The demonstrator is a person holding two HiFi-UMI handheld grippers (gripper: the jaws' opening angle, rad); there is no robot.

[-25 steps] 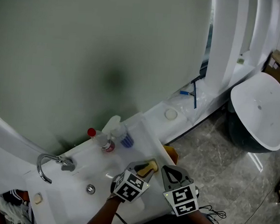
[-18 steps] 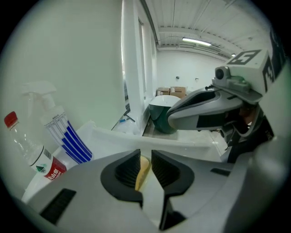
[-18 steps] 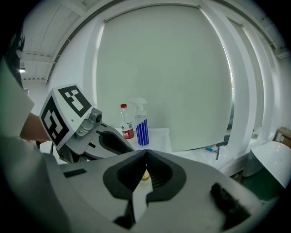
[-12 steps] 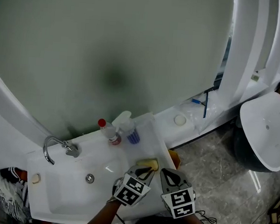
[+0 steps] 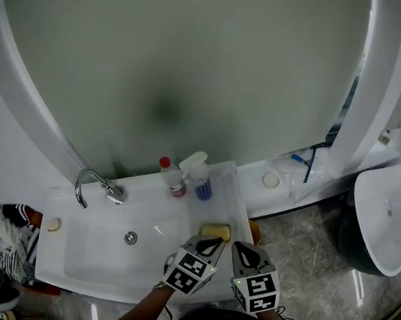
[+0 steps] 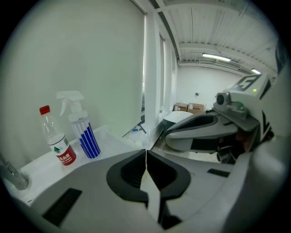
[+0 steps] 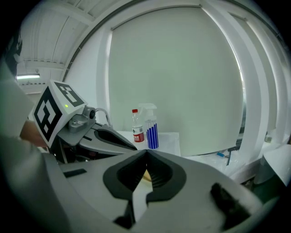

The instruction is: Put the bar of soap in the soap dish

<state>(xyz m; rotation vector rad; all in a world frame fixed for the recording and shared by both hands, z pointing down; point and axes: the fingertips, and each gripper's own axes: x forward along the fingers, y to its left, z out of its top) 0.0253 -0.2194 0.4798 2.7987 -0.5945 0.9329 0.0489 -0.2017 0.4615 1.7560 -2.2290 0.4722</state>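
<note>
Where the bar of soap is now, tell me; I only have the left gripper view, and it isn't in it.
Observer: In the head view, the yellow bar of soap lies at the right end of the sink, on its flat ledge. It is just beyond the tips of the left hand-held gripper. I cannot make out whether anything is under it.
Operator: Report the right hand-held gripper's jaws too.
Observer: In its own view, the right hand-held gripper has its jaws together with nothing between them.
</note>
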